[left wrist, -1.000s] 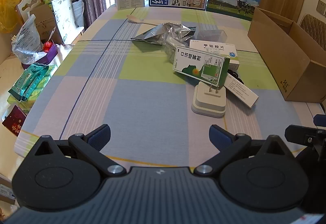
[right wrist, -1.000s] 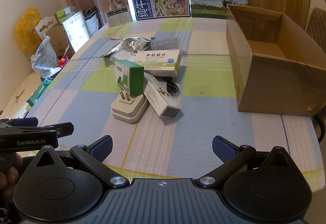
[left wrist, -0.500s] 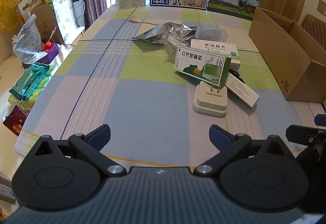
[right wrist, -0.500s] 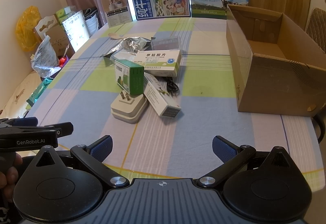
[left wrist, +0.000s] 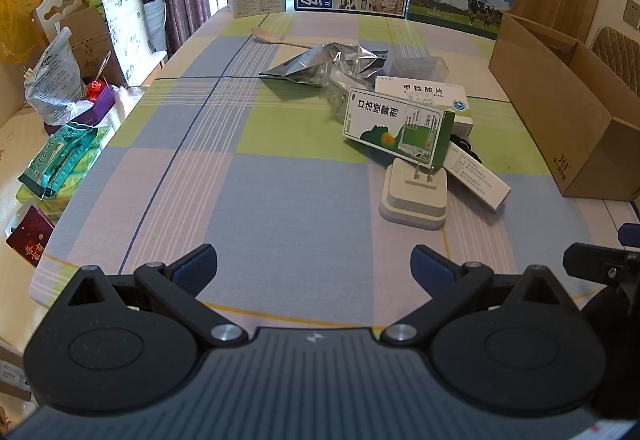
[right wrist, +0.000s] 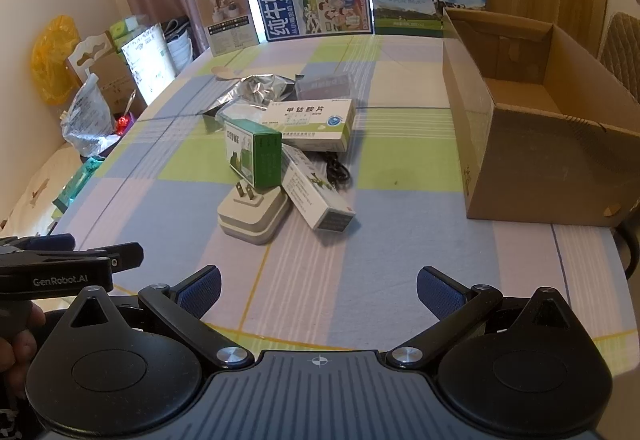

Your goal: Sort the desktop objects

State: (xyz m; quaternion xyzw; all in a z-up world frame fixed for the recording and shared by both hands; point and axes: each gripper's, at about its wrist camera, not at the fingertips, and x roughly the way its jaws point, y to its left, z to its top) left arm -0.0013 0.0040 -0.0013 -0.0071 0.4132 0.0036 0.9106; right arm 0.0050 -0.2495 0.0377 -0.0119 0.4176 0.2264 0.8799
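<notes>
Ok so sorting hasn't really started yet imo. Both grippers sit at the near edge of the table point(right wrist: 400, 80), nothing in either. Left hand-held gripper point(left wrist: 314, 266) is released, jaws spread wide over bare cloth. Right hand-held gripper point(right wrist: 319, 288) same deal, wide open and empty.

The stuff to sort is one pile mid-table, around 12 o'clock from the right gripper and more like 1 o'clock from the left. Closest is the white plug adapter point(right wrist: 253, 214), prongs up. The green box point(right wrist: 253, 158) stands right behind it — can't tell if it's touching the prongs. A long white box point(right wrist: 316, 196) lies just beside the adapter at its 3 o'clock, with a black cable point(right wrist: 336, 172) behind it. Further back there's a flat white medicine box point(right wrist: 314, 122), a crumpled silver foil bag point(right wrist: 256, 90), and a wooden spoon point(right wrist: 224, 71) at the far end.

The cardboard box point(right wrist: 532, 144) is open and looks empty, at about 2 o'clock from the right gripper. Prob where things go, but that's my guess.

Next move, I'd say: right gripper goes fwd to the adapter or long white box, since those are nearest. The adapter's wide, so it needs the full jaw opening. Watch the green box — a nudge could tip it.
</notes>
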